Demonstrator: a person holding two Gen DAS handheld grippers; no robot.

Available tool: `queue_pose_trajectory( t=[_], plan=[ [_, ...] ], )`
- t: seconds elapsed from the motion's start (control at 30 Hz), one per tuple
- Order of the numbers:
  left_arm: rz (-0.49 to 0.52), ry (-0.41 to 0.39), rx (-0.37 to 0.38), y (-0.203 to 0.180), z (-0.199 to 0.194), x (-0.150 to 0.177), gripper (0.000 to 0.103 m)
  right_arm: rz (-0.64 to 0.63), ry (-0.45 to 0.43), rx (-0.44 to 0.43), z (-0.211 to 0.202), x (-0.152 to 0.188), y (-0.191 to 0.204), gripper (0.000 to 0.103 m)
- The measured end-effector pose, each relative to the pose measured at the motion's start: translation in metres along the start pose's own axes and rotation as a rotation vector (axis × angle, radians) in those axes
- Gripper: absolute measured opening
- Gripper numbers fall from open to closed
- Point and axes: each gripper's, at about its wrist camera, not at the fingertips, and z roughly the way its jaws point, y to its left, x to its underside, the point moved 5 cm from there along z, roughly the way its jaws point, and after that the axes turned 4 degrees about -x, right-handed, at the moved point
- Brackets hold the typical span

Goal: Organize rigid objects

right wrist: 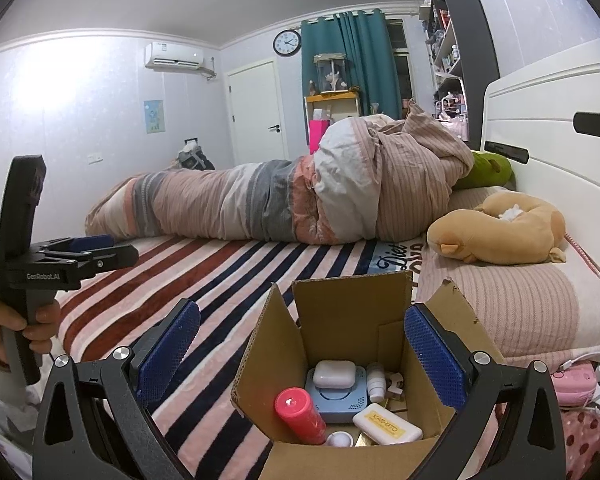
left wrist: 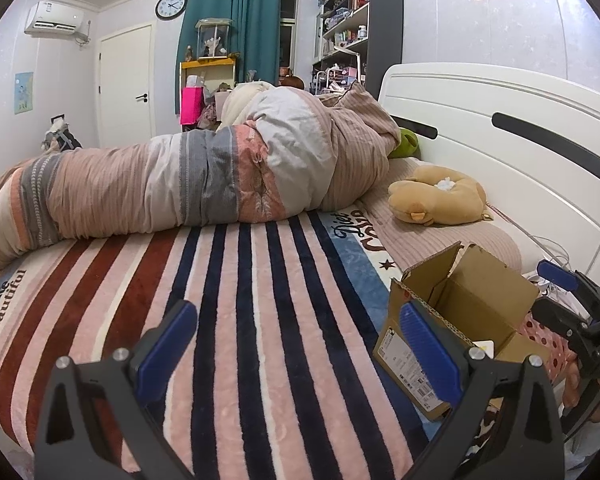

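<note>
Left wrist view: the left gripper (left wrist: 296,344) hangs spread and empty over the striped plush blanket (left wrist: 240,320); the open brown cardboard box (left wrist: 460,332) sits lower right.

Right wrist view: the right gripper (right wrist: 302,350), spread and empty, straddles the box at bottom centre. The red cylindrical candle (right wrist: 300,414) inside leans, long axis running from lower right up toward the upper left; any grasp should probably close across its width.

Left wrist view low over striped blanket (left wrist: 260,300), right wrist view directly above cardboard box (right wrist: 340,320), both facing headboard (left wrist: 500,120).
</note>
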Motion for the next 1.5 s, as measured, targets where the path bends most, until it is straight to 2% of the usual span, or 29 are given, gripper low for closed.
queue_pose_trajectory(
  t=[0.73, 1.5],
  plan=[
    [0.006, -0.008, -0.004, -0.0002, -0.0029, 0.001, 0.101, -0.002, -0.002, -0.009, 0.0001, -0.0007, -0.003, 0.103],
    [0.01, -0.004, -0.01, -0.002, -0.0017, 0.0021, 0.101, 0.018, 0.003, 0.019, -0.0003, 0.0014, 0.003, 0.103]
  ],
)
